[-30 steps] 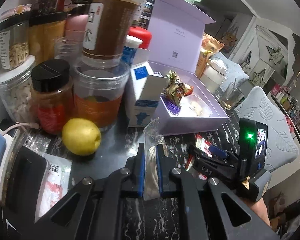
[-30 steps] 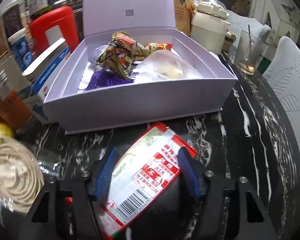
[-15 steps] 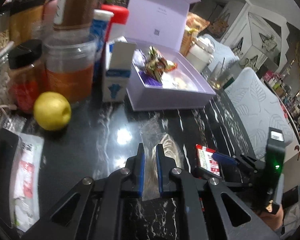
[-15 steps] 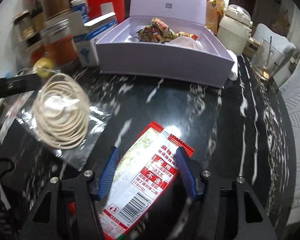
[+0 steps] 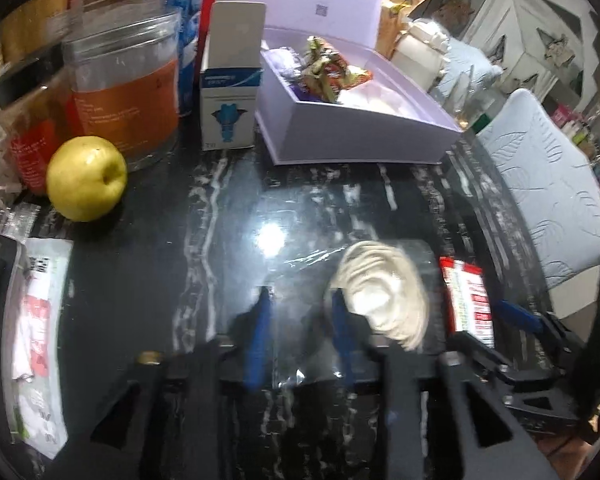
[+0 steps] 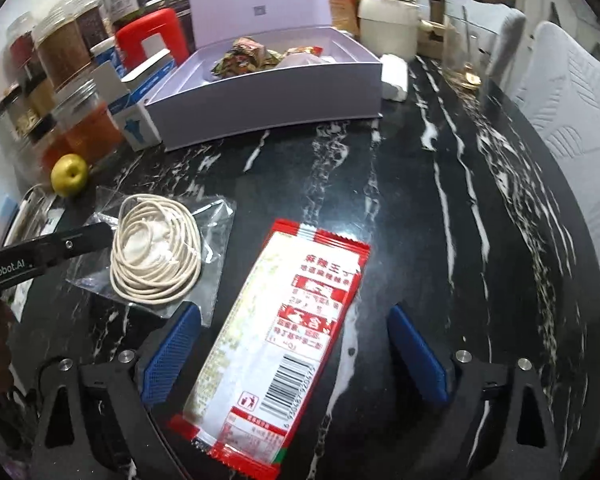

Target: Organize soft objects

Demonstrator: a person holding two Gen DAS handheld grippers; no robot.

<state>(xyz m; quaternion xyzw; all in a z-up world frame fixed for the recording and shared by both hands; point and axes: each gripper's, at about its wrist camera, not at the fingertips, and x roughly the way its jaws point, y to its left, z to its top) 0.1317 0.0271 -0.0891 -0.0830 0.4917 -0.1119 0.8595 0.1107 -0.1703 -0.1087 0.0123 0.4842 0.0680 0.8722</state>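
A yellow apple (image 5: pixel 86 178) sat on the black marbled worktop (image 6: pixel 440 208), just in front of a clear jar with an orange label (image 5: pixel 126 92). Beside the jar stood a small white-and-blue carton (image 5: pixel 231 92) and a red container (image 6: pixel 150 38). A cream lidded pot (image 6: pixel 388 24) and a drinking glass (image 6: pixel 462 52) stood farther back.

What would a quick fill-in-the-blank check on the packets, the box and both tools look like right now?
1. The red and white snack packet lies flat between the pads of the ____ tool, which do not press it.
2. The clear bag beside it holds a coil of cream ____.
3. The lavender box behind them stands with its lid ____.
4. The yellow ____ sits by the jars at the table's edge.

Missing words: right; cord; open; apple
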